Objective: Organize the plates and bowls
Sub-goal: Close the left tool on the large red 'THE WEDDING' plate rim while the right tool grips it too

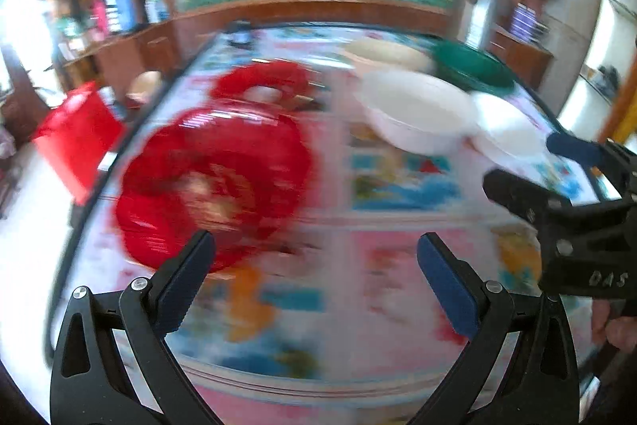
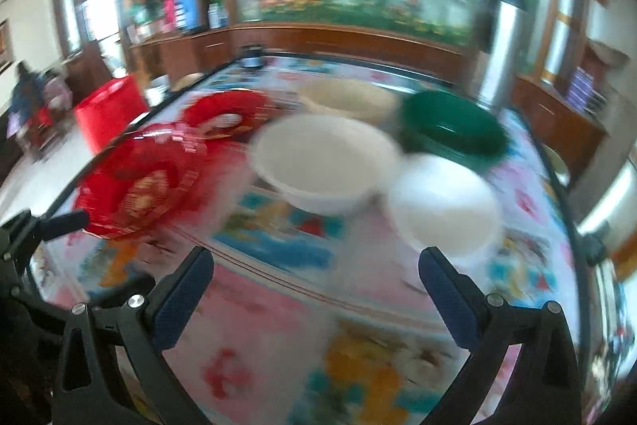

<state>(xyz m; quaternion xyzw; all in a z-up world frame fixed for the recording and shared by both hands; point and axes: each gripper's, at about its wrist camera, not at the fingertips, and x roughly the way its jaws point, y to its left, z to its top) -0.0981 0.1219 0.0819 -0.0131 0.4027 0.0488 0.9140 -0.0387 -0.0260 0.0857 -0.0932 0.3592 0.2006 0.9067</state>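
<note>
While both views blur, left gripper (image 1: 314,279) and right gripper (image 2: 316,283) gape empty, colourful tablecloth (image 2: 278,325), wooden cabinets (image 2: 338,40) behind.

Both wrist views face forward, sharing table (image 1: 398,365)

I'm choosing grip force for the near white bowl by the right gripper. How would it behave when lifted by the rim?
The small white bowl looks thin-walled and disposable, so probably light and flexing under a pinch. Its smooth rim may slip. Sitting on the glossy tablecloth, it would likely slide if nudged.
</note>
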